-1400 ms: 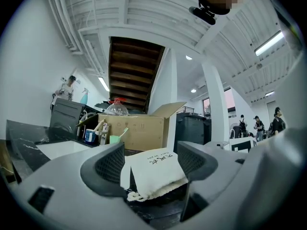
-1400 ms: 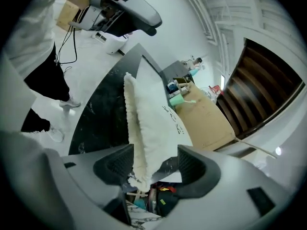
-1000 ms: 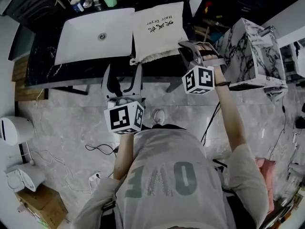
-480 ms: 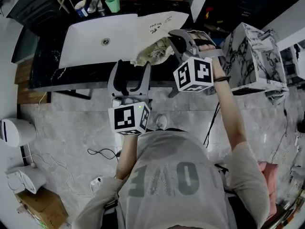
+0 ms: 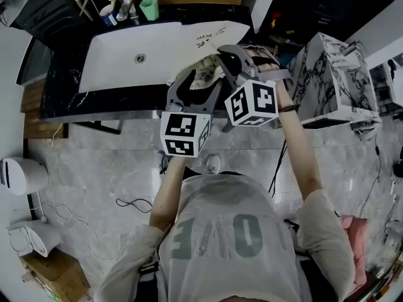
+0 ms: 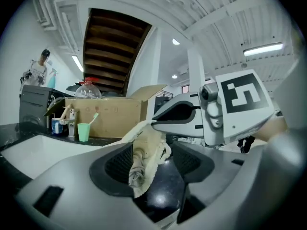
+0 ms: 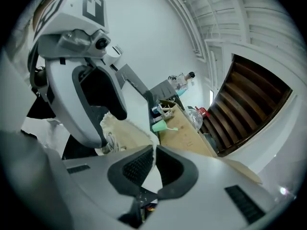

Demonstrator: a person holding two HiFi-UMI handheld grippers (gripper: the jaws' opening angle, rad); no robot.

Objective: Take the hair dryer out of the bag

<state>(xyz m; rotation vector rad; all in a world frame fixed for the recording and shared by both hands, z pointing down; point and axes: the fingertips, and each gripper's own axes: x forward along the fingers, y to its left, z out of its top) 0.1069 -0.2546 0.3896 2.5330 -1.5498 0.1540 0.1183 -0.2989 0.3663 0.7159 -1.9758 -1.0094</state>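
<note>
Two claws work at one cream cloth bag (image 5: pixel 211 33), which lies on the black counter (image 5: pixel 63 96) just right of the white sink (image 5: pixel 113 55), its printed end flat and its near end lifted off the surface. The right gripper (image 7: pixel 154 164) has its jaws pressed together on a thin edge of the cloth, pinching it and holding that end up. The left gripper (image 6: pixel 152 152) stands spread wide, its jaws having just been closing a little, and the bag's gathered mouth (image 6: pixel 144 150) hangs between them as a twisted bunch. The bunch lies close against the left pad, with a clear gap to the other pad, so nothing is squeezed there. The hair dryer itself is hidden; none of it shows outside the cloth.

In the left gripper view, the right gripper's grey body and marker cube crowd in from the upper right, directly over the bunch and touching its top. Beyond the sink stand a green cup (image 5: pixel 148 8) with a toothbrush and a cardboard box (image 6: pixel 110 116). A marble-patterned cabinet (image 5: pixel 334 74) stands to the right, well apart.
</note>
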